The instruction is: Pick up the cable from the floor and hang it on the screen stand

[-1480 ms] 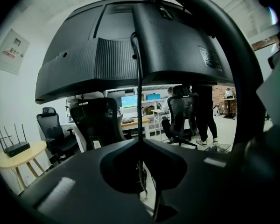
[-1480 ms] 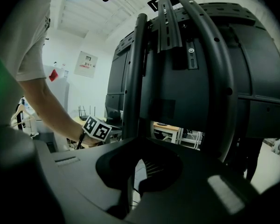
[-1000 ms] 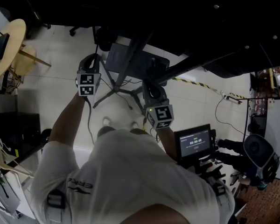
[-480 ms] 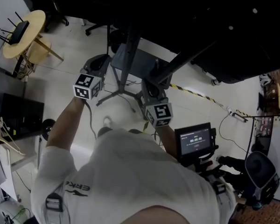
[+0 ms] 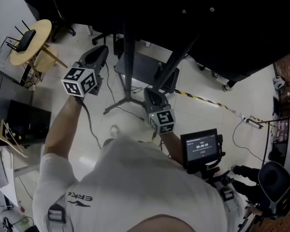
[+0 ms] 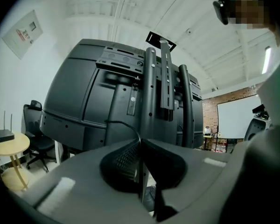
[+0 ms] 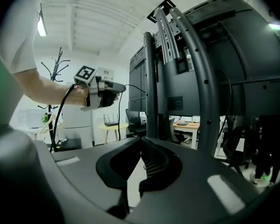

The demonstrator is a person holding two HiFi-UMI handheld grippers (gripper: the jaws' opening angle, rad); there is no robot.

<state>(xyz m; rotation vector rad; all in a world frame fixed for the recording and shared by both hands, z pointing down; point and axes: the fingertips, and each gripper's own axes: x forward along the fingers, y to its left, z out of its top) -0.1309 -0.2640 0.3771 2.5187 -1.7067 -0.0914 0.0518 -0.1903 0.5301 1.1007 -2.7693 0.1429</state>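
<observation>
While your left gripper (image 5: 100,52) sits high on the left, its jaws are clamped on the thin black cable (image 6: 120,122), close before the tall black tubular metal screen stand (image 6: 150,92). Your right gripper (image 5: 152,93), nearer and to the right, has its jaws pressed together, empty.

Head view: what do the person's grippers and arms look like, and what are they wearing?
Both the left gripper and the right gripper are dark grey, tapered shells, each carrying a white cube printed with black square markers. The person wears a white short-sleeved shirt, so the forearms are bare.
</observation>
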